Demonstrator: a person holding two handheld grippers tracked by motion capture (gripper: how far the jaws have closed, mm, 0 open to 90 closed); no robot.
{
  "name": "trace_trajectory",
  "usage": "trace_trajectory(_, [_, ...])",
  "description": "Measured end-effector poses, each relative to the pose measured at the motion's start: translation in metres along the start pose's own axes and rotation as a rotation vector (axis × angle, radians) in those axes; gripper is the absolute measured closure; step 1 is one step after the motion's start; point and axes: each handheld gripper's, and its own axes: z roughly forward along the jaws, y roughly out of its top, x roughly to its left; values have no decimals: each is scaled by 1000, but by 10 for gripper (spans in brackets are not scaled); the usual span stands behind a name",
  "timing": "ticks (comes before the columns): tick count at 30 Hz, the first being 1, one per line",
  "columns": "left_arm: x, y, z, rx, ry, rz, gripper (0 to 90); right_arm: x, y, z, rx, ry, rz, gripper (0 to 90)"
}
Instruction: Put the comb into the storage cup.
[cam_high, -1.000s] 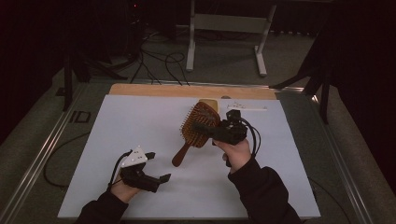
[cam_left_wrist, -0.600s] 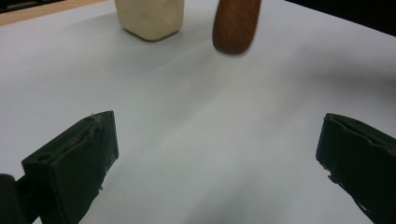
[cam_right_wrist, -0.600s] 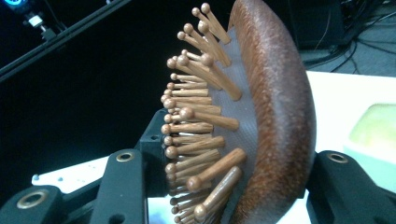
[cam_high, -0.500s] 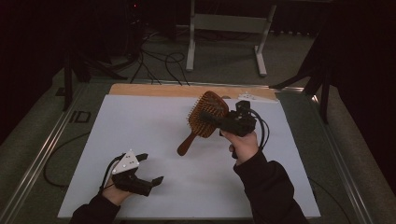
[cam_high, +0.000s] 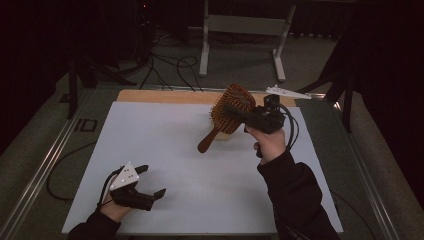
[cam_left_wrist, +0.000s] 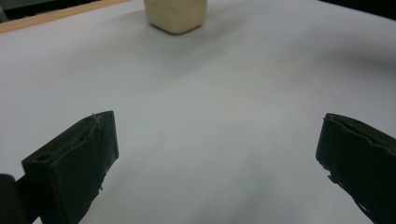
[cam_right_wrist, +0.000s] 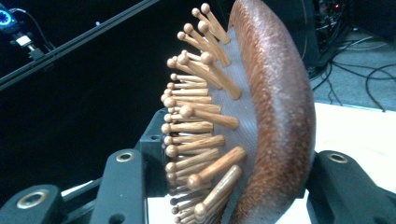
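Observation:
A wooden hairbrush (cam_high: 222, 122) with peg bristles hangs in the air over the back of the white sheet (cam_high: 175, 145), handle pointing down and left. My right gripper (cam_high: 239, 114) is shut on its oval head. In the right gripper view the head (cam_right_wrist: 275, 116) stands on edge between the jaws of the right gripper (cam_right_wrist: 231, 186), bristles facing left. My left gripper (cam_high: 153, 180) rests low over the sheet's near left corner, jaws wide apart. In the left gripper view the left gripper (cam_left_wrist: 219, 158) has nothing between its jaws.
A cream block (cam_left_wrist: 175, 16) sits on the sheet ahead of the left gripper, below the lifted brush (cam_high: 224, 136). A wooden board edge (cam_high: 165, 96) borders the sheet at the back. Behind the table are a metal stand (cam_high: 240, 25) and floor cables (cam_high: 170, 65).
My right hand has raised the brush off the sheet and carried it toward the back right. My left gripper has drifted left and nearer the front edge, still open.

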Motion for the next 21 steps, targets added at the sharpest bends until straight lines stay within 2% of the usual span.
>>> trace_trajectory(4, [3,-5,-6,2,-14,-15,0,-3,8,-2,-5,-19,-14,496])
trace_trajectory(8, [6,-10,-12,-3,-11,-27,0,-8,16,-5,-20,-35,-12,497])
trace_trajectory(14, [8,-16,-19,-5,-9,-28,0,-15,29,-6,-36,-65,-17,497])
trace_trajectory(21, [9,-19,-21,-24,1,-32,0,-23,50,-6,-59,-129,-38,498])
